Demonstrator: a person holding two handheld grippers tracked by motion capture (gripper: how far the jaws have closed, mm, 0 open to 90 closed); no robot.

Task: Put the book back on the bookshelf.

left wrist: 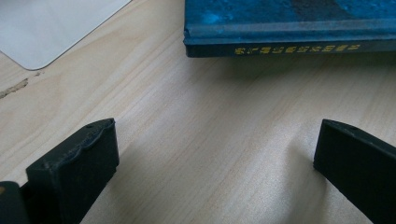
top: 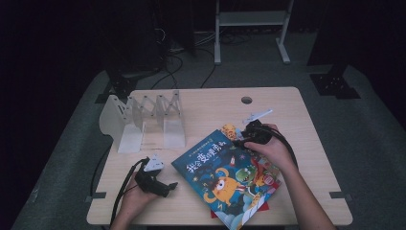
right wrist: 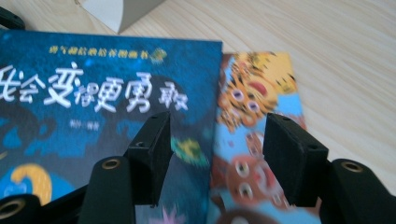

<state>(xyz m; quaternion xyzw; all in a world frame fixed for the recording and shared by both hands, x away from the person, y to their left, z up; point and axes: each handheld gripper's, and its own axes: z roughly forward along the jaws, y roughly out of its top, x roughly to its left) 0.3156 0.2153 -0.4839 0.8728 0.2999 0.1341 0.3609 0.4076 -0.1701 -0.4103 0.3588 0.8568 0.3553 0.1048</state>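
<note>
Right gripper (top: 241, 135), jaws apart and gripping nothing, hovers over the blue picture book's (top: 218, 167) far corner. Left gripper (top: 171, 185), jaws apart, rests near the book's spine edge on the surface (top: 201, 103).

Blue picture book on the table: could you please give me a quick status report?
Left claw open, resting on table beside the blue book. Right claw open above its far corner, nothing gripped. Book lies atop another picture book. Nothing in the way.

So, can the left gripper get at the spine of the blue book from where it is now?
Probably yes. The left gripper has its jaws open and faces the blue book across bare table, with nothing between them. The spine lies flat on the wood, though, so gripping it may be awkward.
</note>
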